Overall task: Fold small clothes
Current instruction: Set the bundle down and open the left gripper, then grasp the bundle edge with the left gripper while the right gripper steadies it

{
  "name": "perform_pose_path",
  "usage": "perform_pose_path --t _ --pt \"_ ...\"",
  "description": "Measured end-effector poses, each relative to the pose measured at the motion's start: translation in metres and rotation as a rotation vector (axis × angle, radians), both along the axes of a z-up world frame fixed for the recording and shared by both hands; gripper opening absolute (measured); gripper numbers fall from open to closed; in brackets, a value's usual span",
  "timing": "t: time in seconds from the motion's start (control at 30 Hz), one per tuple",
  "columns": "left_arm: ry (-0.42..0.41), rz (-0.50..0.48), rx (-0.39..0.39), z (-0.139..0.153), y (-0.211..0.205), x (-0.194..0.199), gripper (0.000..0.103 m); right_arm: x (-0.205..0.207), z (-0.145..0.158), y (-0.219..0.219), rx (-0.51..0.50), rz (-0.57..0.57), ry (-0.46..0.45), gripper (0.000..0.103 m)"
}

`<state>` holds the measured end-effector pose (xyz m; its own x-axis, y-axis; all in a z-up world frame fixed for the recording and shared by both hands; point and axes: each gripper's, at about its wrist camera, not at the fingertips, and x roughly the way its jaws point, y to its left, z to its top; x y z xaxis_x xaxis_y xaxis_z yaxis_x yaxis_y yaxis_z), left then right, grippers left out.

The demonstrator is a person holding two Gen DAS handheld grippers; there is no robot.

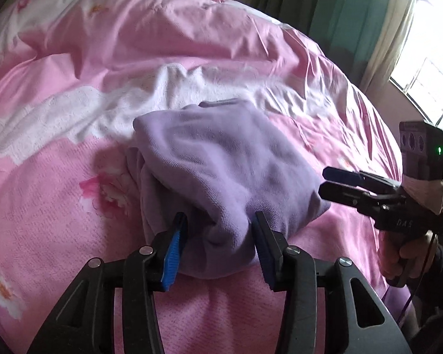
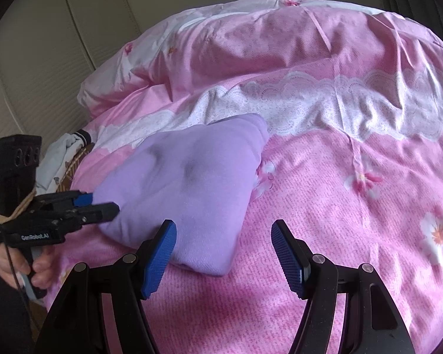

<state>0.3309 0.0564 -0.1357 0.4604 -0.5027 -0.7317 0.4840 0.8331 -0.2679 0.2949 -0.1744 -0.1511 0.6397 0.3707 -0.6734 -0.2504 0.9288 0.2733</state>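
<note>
With the left gripper (image 1: 220,230) loosely astride the folded lilac garment (image 1: 209,165) and the right gripper (image 2: 223,253) wide and empty, each should back off cleanly without dragging the fold.

A folded lilac garment (image 2: 186,188) lies on the pink flowered bedspread (image 2: 339,206). The right gripper (image 2: 224,253) hovers with fingers apart (nothing between them) at its near edge. The left gripper (image 2: 103,203), hand-held, reaches the garment's left side.
</note>
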Motion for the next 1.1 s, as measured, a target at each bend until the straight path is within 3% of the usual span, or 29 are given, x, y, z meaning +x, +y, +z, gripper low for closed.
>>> perform_pose_path --t 0.23,0.47,0.67,0.7,0.8,0.87,0.93,1.1 --pt "0.017 0.068 0.024 -0.002 0.008 -0.02 0.034 -0.002 0.0 0.012 -0.036 0.02 -0.014 0.067" --pt "0.039 0.164 0.02 -0.009 0.018 -0.036 0.034 -0.005 -0.006 0.017 -0.09 0.02 -0.003 0.066" --pt "0.008 0.248 -0.013 0.005 0.016 -0.049 0.034 -0.01 0.006 0.004 -0.018 0.016 -0.008 0.067" --pt "0.0 0.275 -0.021 0.01 0.015 -0.053 0.038 -0.011 0.009 0.002 -0.02 0.013 -0.016 0.067" --pt "-0.011 0.371 -0.055 0.019 0.015 -0.06 0.07 -0.017 0.021 -0.006 0.003 0.017 -0.045 0.068" --pt "-0.009 0.407 -0.091 0.021 0.013 -0.066 0.073 -0.019 0.028 -0.012 0.027 0.017 -0.057 0.07" --pt "0.007 0.448 -0.113 0.02 0.009 -0.069 0.074 -0.019 0.032 -0.017 0.057 0.014 -0.059 0.081" --pt "0.074 0.552 -0.211 0.005 0.0 -0.067 0.079 -0.004 0.031 -0.033 0.193 0.027 -0.009 0.084"
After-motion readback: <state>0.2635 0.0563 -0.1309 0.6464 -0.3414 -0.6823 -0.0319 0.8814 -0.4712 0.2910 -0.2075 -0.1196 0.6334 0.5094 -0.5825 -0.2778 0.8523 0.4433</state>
